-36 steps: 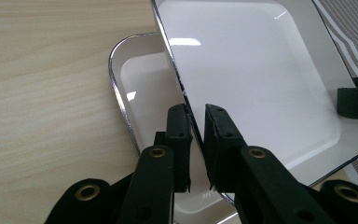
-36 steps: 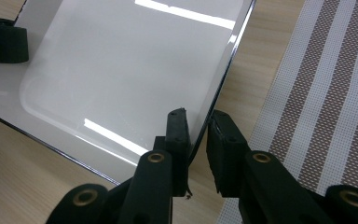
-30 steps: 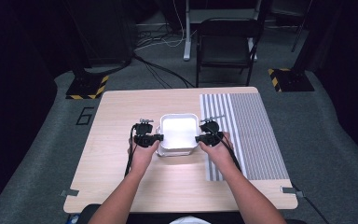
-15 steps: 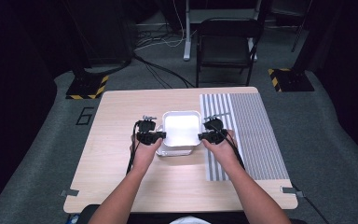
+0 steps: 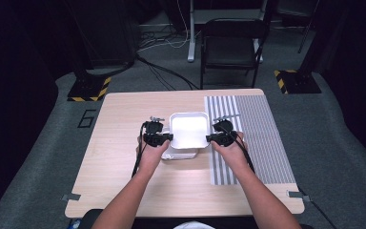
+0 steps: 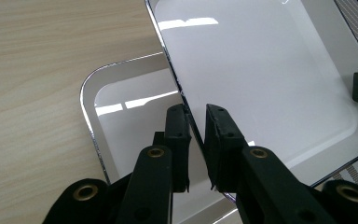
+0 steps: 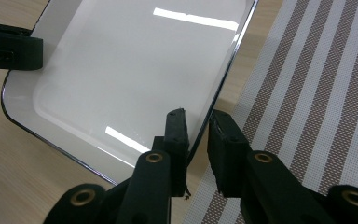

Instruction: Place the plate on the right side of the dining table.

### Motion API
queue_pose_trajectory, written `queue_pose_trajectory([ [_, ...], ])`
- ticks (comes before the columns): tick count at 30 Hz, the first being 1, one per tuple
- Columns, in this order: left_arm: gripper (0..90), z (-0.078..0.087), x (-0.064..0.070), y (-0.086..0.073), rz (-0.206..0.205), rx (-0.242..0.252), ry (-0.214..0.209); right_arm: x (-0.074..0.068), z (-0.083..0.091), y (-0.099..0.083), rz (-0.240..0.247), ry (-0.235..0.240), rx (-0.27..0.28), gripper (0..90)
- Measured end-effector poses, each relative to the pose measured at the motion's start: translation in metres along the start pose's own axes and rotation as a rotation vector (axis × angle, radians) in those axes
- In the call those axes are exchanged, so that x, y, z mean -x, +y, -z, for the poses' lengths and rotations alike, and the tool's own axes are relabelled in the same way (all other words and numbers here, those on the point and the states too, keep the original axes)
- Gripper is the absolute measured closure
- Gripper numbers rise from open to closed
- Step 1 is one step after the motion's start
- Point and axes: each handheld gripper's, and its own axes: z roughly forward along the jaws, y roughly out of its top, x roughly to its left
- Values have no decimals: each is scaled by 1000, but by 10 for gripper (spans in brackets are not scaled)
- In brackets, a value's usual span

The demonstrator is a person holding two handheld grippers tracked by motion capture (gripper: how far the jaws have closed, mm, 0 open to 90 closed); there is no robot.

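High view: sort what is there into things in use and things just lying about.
In use:
- upper white tray, held at its side rims
- lower white tray under it
- left gripper
- right gripper

Lying about:
- striped placemat
- folding chair behind the table
- floor cables

claw (image 7: 197, 123) astride white tray (image 7: 135, 65) rim, striped mat (image 7: 317, 93)

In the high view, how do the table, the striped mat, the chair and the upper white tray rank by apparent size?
1. Table.
2. Striped mat.
3. Chair, though it stands farther off, so this is unsure.
4. Upper tray.
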Motion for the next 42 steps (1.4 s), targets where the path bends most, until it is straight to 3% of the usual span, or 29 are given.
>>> queue_pose_trajectory([
  [17,794,-4,20,10,-27,-5,9,17,15,-2,-7,12,33,771],
  [33,788,-9,39,19,-53,-10,7,31,29,-2,0,-8,55,772],
  [42,787,-15,42,20,-49,-21,-2,38,25,-6,5,-26,43,774],
])
